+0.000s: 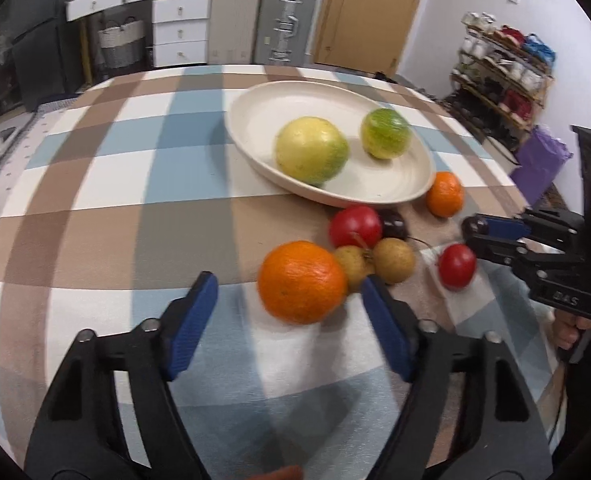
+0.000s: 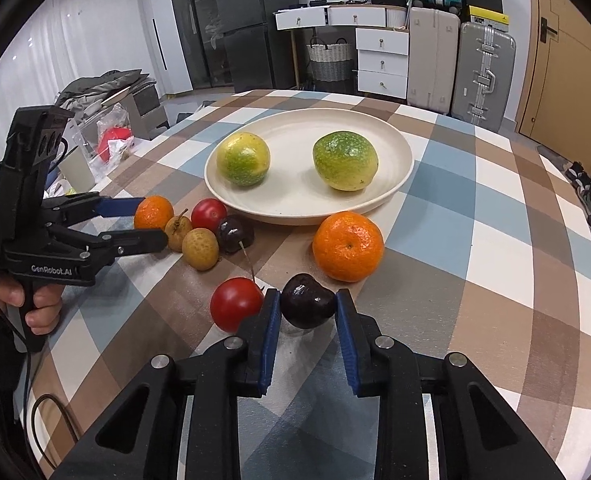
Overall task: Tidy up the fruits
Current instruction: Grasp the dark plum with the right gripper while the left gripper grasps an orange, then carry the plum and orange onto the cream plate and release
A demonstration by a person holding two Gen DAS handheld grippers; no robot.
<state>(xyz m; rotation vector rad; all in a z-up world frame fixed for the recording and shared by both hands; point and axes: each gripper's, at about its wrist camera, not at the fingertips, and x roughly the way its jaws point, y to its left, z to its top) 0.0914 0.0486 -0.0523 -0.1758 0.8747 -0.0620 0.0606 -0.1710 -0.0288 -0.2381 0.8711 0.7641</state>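
A dark purple-black cherry sits between the blue pads of the right hand-held gripper, both pads against its sides, pinching it low over the table. Just beside it on the left lies a small red round fruit, and just behind on the right a large orange mandarin. Farther back, a second dark cherry, another red fruit, two tan longans and a smaller orange cluster near the rim of a wide cream-coloured plate, which holds two yellow-green round fruits.

The left hand-held gripper is spread wide, its pads either side of the smaller orange without touching it.

The table wears a checked cloth of brown, blue and white squares. Beyond it stand a white chest of drawers, a woven basket, beige and silver suitcases, a dark refrigerator and a wooden door. A shoe rack lines the wall in the left wrist view.
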